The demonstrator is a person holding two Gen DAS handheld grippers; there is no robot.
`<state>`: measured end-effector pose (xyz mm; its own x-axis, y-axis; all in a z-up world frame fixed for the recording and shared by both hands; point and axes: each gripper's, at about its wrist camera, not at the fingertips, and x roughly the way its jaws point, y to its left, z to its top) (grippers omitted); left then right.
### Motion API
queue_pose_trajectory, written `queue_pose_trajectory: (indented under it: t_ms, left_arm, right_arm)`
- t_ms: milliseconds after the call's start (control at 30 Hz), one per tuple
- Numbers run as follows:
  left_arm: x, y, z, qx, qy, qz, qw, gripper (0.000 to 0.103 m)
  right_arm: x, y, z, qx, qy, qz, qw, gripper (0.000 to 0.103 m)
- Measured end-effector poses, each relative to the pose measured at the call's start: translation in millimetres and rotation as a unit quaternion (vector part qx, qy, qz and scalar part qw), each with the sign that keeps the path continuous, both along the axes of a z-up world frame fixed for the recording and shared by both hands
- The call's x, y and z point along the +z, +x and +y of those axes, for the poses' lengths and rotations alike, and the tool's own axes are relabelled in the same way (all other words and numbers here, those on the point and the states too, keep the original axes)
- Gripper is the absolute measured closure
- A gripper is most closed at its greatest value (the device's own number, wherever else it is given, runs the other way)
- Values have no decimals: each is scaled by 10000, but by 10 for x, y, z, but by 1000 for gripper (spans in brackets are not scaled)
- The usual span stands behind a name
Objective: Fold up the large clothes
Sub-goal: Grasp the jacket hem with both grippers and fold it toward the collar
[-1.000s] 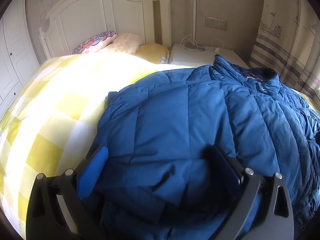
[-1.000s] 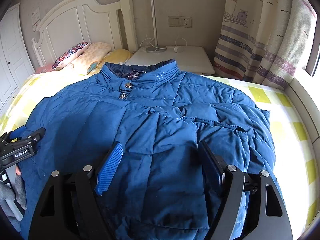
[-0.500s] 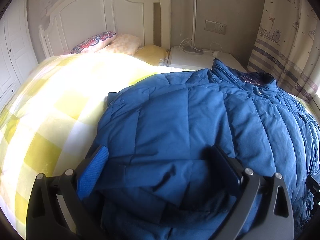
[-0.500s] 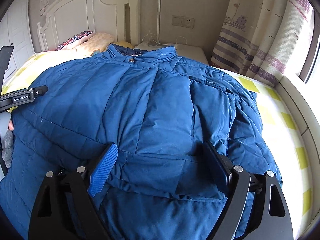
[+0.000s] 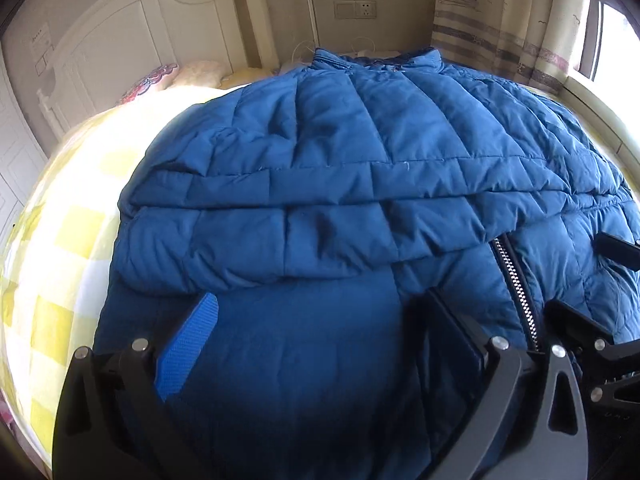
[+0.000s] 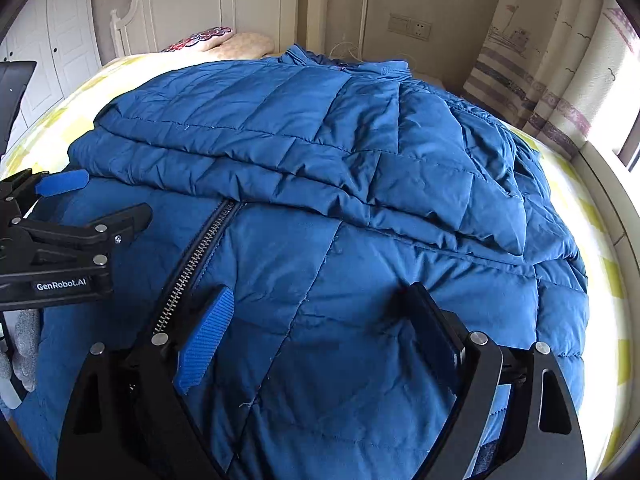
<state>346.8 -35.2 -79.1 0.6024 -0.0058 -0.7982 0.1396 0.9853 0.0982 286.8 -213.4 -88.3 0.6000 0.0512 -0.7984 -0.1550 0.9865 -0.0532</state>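
I am holding my right tongs [image 6: 316, 336] and left tongs [image 5: 320, 340] wide apart over the blue jacket [image 6: 320, 160] on the bed [image 5: 60, 240], its hem folded up; I am judging both should press down evenly.

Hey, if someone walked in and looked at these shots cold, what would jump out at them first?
A big blue puffer jacket fills both views, spread over the yellow checked bedspread with its collar toward the white headboard. A silver zipper runs down the panel nearest the cameras, below a folded-over layer. Black tongs with blue pads frame it: the left tongs and the right tongs, both spread wide with jacket fabric between their fingers.
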Motion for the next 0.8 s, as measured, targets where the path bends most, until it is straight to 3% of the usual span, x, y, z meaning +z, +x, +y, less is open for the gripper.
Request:
queue_pose_trajectory:
  t_ms: [133, 233, 333, 367, 400, 433, 467, 533, 633, 700, 800]
  left_arm:
    - [-35, 81, 139, 90, -317, 260, 9991, 2]
    - [110, -90, 381, 358, -252, -151, 9989, 2]
    - [104, -155, 835, 842, -542, -113, 9949, 3]
    - [67, -144, 1008, 970, -892, 49, 9913, 3]
    - [45, -138, 1142, 1061, -1170, 120, 9874, 3]
    - [35, -133, 1244, 1140, -1289, 153, 9850, 3]
    - [16, -118, 1302, 1187, -1343, 206, 9836, 3]
    - [8, -94, 1315, 1191, -1327, 228, 9837, 3]
    - [14, -79, 1238, 1292, -1014, 257, 9861, 3]
    - [110, -203, 1194, 1511, -691, 2, 9861, 4]
    - [275, -558, 985, 1052, -813, -302, 9907, 4]
  right_arm:
    - [19, 12, -20, 5, 82, 72, 9999, 18]
    - [167, -86, -189, -296, -213, -236, 9991, 18]
    - [189, -141, -740, -1035, 237, -267, 9940, 18]
    - [110, -127, -921, -1320, 272, -104, 9908, 17]
    - [25, -110, -1099, -1476, 533, 85, 9876, 17]
    - [16, -129, -1240, -1487, 1045, 63, 9833, 18]
    - [22, -147, -1308, -1527, 1241, 16, 9805, 18]
    - [4, -139, -1276, -1504, 1138, 35, 9820, 17]
    - [39, -143, -1176, -1532, 799, 11, 9850, 18]
    - [135, -268, -1115, -1782, 614, -128, 9820, 18]
    - [334, -608, -752, -1052, 755, -470, 9905, 15]
